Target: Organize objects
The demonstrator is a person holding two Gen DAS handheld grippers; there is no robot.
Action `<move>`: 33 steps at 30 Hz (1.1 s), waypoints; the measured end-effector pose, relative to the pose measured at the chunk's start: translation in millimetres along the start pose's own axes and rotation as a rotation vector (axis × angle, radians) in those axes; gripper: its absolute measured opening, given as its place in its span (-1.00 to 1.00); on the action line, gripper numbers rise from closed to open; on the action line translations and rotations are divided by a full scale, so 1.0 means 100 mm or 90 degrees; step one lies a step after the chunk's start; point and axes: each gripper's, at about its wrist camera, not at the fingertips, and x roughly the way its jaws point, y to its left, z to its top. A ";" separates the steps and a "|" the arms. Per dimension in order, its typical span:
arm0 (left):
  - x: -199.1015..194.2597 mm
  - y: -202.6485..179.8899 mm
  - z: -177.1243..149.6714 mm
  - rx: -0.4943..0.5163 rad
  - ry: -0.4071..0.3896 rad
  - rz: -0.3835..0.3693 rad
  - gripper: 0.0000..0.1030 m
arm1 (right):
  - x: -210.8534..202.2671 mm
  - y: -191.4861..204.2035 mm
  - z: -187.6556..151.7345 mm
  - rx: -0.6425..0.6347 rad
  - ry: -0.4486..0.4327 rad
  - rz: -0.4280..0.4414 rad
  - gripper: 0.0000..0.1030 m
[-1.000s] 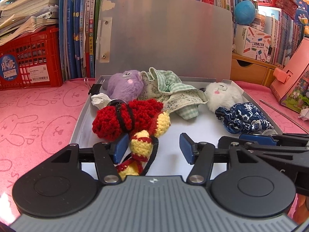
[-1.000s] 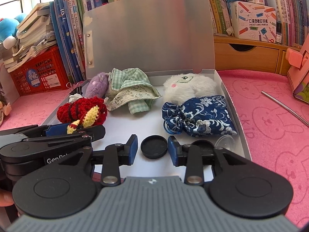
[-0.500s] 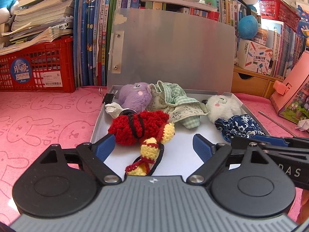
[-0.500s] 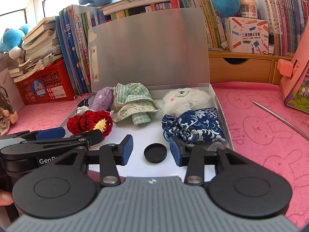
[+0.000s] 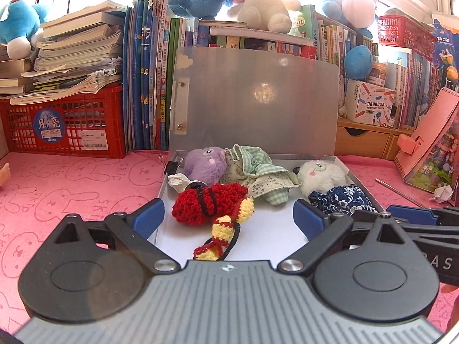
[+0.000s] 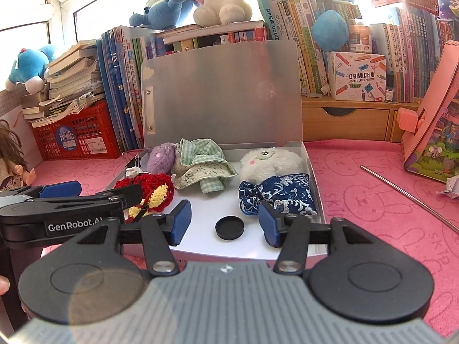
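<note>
box sits open on the pink mat, its grey lid leaning back against the row of books, which props it up and leaves the inside free to reach from the front. along the back wall lie a purple plush, a bundle of green checked cloth and a white plush; nearer the front are a red crochet toy with a yellow and red tail, a blue flowered pouch and a small black cap. everything rests on the box floor, so i judge the putting-in part of the tidying is close to done.

left gripper is released: its jaws have just been opening and stand wide on either side of the crochet toy's tail, touching nothing. right gripper is released too; its jaws have just been opening, with the black cap lying on the floor between them, pads clear of it. each was let go over the item, it seems, so that the thing stays where it was laid.

a metal rod and a crumpled paper lie on the mat right of the box, and a doll stands at the left; whether they belong inside i cannot tell.
</note>
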 end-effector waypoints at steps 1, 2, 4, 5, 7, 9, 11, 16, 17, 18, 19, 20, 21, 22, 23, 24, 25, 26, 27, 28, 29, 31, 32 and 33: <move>-0.04 -0.01 0.00 -0.002 -0.002 0.001 0.91 | -0.04 0.00 0.00 0.000 -0.002 -0.001 0.34; -0.08 -0.02 0.00 -0.003 -0.006 0.003 0.92 | -0.07 0.00 0.00 0.001 -0.003 -0.001 0.35; -0.17 -0.04 0.00 -0.002 -0.015 0.009 0.93 | -0.14 -0.01 -0.01 -0.001 -0.001 -0.001 0.38; -0.21 -0.06 0.00 0.000 -0.017 0.011 0.94 | -0.16 -0.01 -0.01 -0.002 -0.001 -0.001 0.39; -0.28 -0.08 0.01 0.005 -0.019 0.013 0.94 | -0.24 -0.01 -0.03 -0.002 -0.006 -0.004 0.41; -0.38 -0.11 0.00 0.010 -0.025 0.015 0.94 | -0.31 -0.01 -0.04 -0.002 -0.009 -0.003 0.42; -0.46 -0.14 -0.01 0.012 -0.031 0.017 0.94 | -0.38 -0.02 -0.06 -0.001 -0.013 -0.003 0.43; -0.63 -0.17 -0.06 0.006 -0.031 0.015 0.95 | -0.55 -0.02 -0.11 0.000 -0.021 0.000 0.45; -0.66 -0.18 -0.07 0.005 -0.031 0.015 0.95 | -0.58 -0.02 -0.12 0.000 -0.022 0.000 0.45; -0.69 -0.18 -0.09 0.005 -0.031 0.015 0.95 | -0.61 -0.02 -0.13 0.000 -0.023 0.000 0.46; -0.72 -0.19 -0.10 0.005 -0.029 0.014 0.95 | -0.64 -0.01 -0.15 0.000 -0.023 0.000 0.46; -0.74 -0.19 -0.12 0.005 -0.028 0.014 0.95 | -0.66 -0.01 -0.16 -0.001 -0.024 0.000 0.46; -0.76 -0.19 -0.13 0.004 -0.027 0.014 0.95 | -0.68 -0.01 -0.18 -0.001 -0.025 -0.001 0.47; -0.79 -0.19 -0.15 0.004 -0.026 0.013 0.95 | -0.70 -0.01 -0.20 -0.001 -0.025 -0.001 0.47; -0.81 -0.19 -0.16 0.003 -0.025 0.013 0.95 | -0.70 -0.01 -0.20 -0.001 -0.025 0.000 0.47; -0.83 -0.19 -0.18 0.002 -0.024 0.012 0.95 | -0.72 -0.01 -0.22 0.000 -0.025 0.000 0.48; -0.85 -0.18 -0.20 0.001 -0.023 0.012 0.95 | -0.74 -0.01 -0.24 0.001 -0.024 0.001 0.48; -0.87 -0.18 -0.22 0.000 -0.021 0.011 0.95 | -0.76 0.00 -0.26 0.002 -0.024 0.002 0.48; -0.89 -0.18 -0.24 0.000 -0.020 0.010 0.95 | -0.79 0.00 -0.29 0.003 -0.023 0.003 0.48; -0.90 -0.18 -0.26 0.001 -0.018 0.010 0.95 | -0.81 0.00 -0.31 0.005 -0.022 0.004 0.48; -0.92 -0.19 -0.29 0.004 -0.017 0.013 0.95 | -0.83 0.00 -0.34 0.005 -0.021 0.005 0.48; -0.94 -0.20 -0.34 0.013 -0.015 0.016 0.95 | -0.86 0.01 -0.39 0.004 -0.019 0.005 0.49; -0.96 -0.20 -0.37 0.016 -0.013 0.016 0.95 | -0.87 0.02 -0.41 0.002 -0.018 0.004 0.49; -0.97 -0.20 -0.39 0.017 -0.011 0.015 0.95 | -0.88 0.02 -0.44 0.000 -0.017 0.003 0.49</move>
